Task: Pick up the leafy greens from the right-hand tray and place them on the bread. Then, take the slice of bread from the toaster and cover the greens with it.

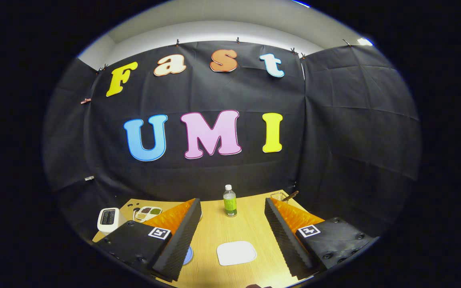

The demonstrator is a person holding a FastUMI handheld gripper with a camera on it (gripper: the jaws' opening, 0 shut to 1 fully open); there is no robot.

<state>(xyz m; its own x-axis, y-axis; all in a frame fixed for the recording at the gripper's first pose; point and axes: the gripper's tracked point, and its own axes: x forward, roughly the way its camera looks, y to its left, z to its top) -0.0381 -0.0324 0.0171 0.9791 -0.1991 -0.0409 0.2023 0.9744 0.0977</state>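
My gripper (232, 208) is held above the wooden table (250, 224) with its two black-padded fingers wide apart and nothing between them. A white toaster (108, 220) stands at the table's left edge, beyond my left finger; I cannot tell whether bread is in its slots. Beside it lies a small white tray (148, 213) with compartments of brown and green food. On the table between the fingers, near their bases, lies a flat white rounded-square plate (236, 253).
A clear bottle with a green label (229, 201) stands upright just beyond the fingertips. A wire basket with a wooden handle (284, 196) sits at the far right corner. A blue round thing (188, 256) peeks out from under the left finger.
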